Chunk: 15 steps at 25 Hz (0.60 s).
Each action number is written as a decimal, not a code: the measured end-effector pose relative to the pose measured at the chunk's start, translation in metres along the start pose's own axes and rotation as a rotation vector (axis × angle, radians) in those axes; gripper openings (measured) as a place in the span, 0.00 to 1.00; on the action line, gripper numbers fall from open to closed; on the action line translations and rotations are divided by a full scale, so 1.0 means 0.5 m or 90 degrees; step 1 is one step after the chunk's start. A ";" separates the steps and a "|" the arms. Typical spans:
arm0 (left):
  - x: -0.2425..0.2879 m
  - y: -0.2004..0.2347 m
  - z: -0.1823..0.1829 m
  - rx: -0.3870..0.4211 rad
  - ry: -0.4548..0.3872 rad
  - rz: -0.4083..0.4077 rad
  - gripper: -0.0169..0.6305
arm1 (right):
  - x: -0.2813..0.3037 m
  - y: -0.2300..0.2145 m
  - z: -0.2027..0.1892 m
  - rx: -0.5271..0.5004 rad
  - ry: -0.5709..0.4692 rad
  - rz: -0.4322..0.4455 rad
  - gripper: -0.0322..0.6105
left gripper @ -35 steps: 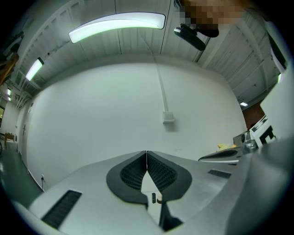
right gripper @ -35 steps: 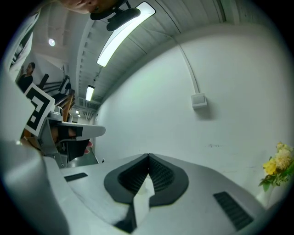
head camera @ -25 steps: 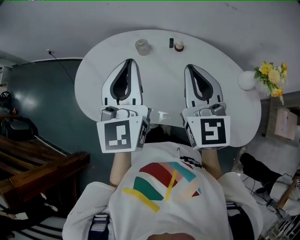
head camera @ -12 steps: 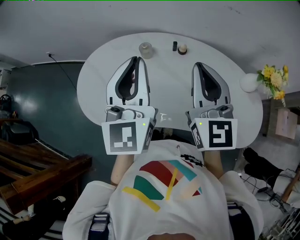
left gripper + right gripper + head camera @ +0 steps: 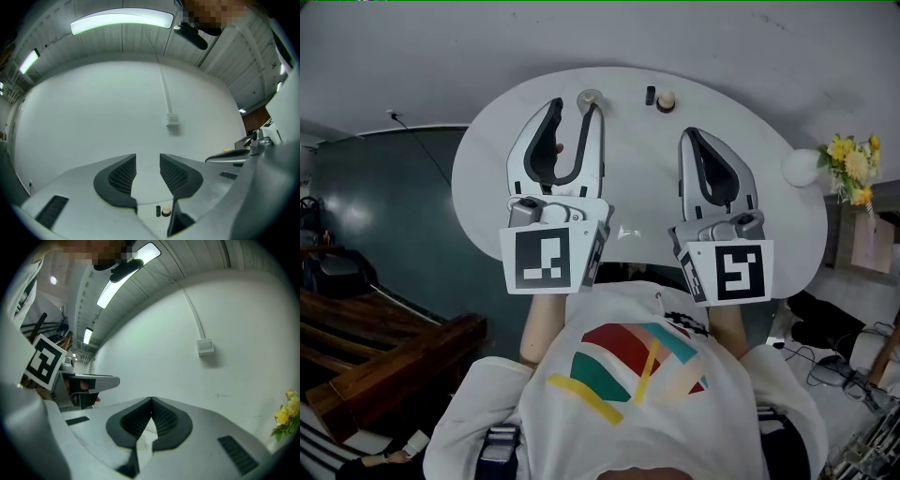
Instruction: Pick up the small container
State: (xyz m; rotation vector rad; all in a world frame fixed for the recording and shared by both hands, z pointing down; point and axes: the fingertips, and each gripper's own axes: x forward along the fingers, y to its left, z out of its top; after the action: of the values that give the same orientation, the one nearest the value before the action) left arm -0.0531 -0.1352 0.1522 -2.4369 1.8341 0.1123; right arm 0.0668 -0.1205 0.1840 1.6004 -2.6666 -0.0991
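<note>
**White table (image 5: 487,159): small container (image 5: 587,95) at left gripper (image 5: 575,105) tips**

Head view: we see the container at the far edge, just beyond the left tips, which have just been opening. Left gripper view: pads (image 5: 123,174) narrowly apart, wall (image 5: 117,108) between. Right gripper view: right gripper (image 5: 151,403) jaws meet.

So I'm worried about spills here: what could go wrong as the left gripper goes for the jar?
1. The left gripper, whose jaws have just been opening with nothing between them, stands only partly open, so a tip could knock the jar instead of straddling it.
2. The jar sits near the far edge of the table, so a push might send it off.
</note>
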 end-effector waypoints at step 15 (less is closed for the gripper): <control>0.158 0.096 -0.207 -0.021 0.107 -0.040 0.47 | 0.102 0.017 -0.087 0.037 0.080 0.010 0.07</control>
State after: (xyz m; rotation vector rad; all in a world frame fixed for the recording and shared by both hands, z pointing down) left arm -0.0768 -0.2355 0.2451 -2.5959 1.8295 -0.0696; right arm 0.0378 -0.1632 0.2276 1.5444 -2.6093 0.0776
